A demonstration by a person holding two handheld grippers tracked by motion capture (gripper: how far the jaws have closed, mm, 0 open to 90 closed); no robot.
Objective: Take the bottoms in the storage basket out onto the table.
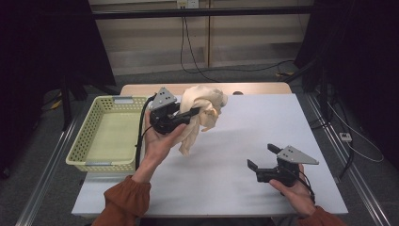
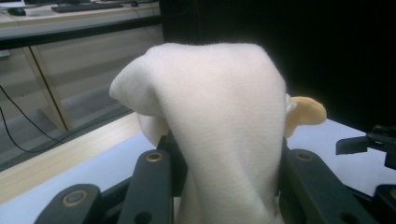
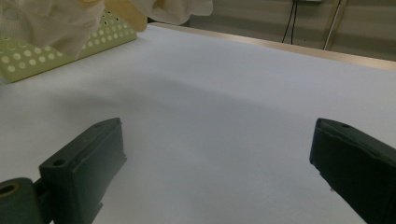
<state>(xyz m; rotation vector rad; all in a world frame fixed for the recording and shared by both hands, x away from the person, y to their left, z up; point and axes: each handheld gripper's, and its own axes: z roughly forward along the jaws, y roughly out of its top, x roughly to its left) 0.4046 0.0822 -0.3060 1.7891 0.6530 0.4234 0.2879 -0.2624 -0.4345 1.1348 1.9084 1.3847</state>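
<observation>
A cream cloth point(image 1: 201, 113) hangs bunched in the air above the white table, its lower end trailing down toward the tabletop. My left gripper point(image 1: 195, 112) is shut on it, held up near the table's back left beside the basket. In the left gripper view the cloth point(image 2: 219, 121) drapes over and between the two black jaws and hides the fingertips. My right gripper point(image 1: 262, 157) rests low near the table's front right, open, with nothing between its jaws; in the right gripper view its two jaws stand wide apart point(image 3: 219, 154) over bare tabletop.
A pale green perforated basket point(image 1: 89, 136) stands at the table's left edge, seen also as the basket's wall point(image 3: 28, 56) in the right gripper view. The white table point(image 1: 244, 127) has a wooden strip along its back edge. Cables run across the floor behind.
</observation>
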